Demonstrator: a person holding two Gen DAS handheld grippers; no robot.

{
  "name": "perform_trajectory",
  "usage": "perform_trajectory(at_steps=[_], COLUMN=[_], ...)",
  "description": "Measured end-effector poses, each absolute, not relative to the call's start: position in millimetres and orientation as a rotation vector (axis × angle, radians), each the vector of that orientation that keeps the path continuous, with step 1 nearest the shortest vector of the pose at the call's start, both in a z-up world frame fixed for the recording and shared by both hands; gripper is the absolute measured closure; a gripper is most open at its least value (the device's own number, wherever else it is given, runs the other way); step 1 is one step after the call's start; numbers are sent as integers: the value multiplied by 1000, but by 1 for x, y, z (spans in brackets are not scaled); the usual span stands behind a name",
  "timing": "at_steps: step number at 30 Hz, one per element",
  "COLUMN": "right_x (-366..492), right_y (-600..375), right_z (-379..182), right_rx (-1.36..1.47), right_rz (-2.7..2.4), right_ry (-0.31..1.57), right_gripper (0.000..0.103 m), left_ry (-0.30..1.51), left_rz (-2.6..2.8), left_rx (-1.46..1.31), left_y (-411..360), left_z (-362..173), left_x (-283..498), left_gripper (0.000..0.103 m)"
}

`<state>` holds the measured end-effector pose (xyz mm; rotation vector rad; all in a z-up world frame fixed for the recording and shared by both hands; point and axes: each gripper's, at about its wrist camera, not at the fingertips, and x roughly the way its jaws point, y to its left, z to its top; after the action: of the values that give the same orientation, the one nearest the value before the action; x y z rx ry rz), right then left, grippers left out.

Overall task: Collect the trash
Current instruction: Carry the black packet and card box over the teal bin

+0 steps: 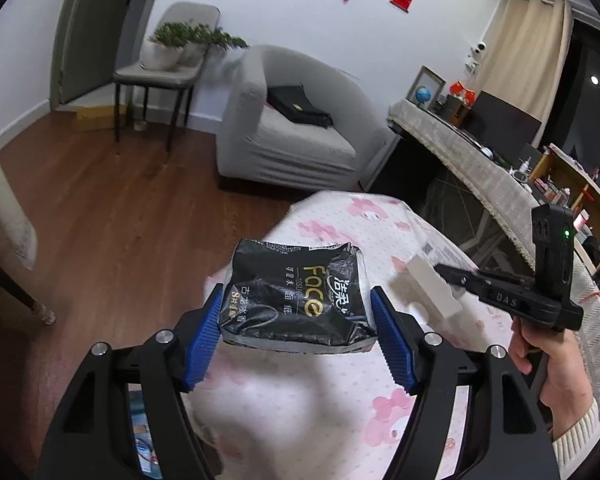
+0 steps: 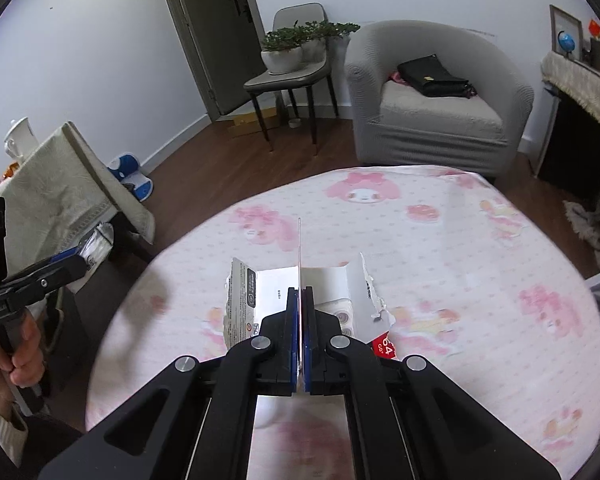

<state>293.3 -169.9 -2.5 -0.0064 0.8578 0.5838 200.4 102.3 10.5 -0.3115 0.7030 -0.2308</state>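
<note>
One black tissue pack (image 1: pixel 296 300) is held between the blue pads of the left gripper (image 1: pixel 298 334). The jaws are kept about halfway open, with one pad pressed on each side of the pack. The pack looks soft, light and crinkly, and its shiny wrap is likely slippery. It is best held at the middle of its two sides, as it is now.

One torn white box (image 2: pixel 300 300) is pinched by the right gripper (image 2: pixel 300 320). The jaws are squeezed nearly shut on a thin flap that stands up between the pads. The rest of the box spreads out to both sides of the fingers. The card looks light and thin, and it can probably be bent or ripped with ease.

Both things are held above one round table with a pink cloth (image 2: pixel 480 280). No other trash is seen on it.
</note>
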Motion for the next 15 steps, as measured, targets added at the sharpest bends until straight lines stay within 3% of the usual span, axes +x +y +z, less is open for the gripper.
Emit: perform_trajectory(at_steps=[15], right_x=[231], right_y=[-89], right_z=[18], right_rx=[19], right_rz=[664], right_ry=[861], right_gripper=[101], left_ry=[669], left_rz=[-53], left_rx=[-220], left_y=[133], left_z=[29], left_x=[142], left_gripper=[30])
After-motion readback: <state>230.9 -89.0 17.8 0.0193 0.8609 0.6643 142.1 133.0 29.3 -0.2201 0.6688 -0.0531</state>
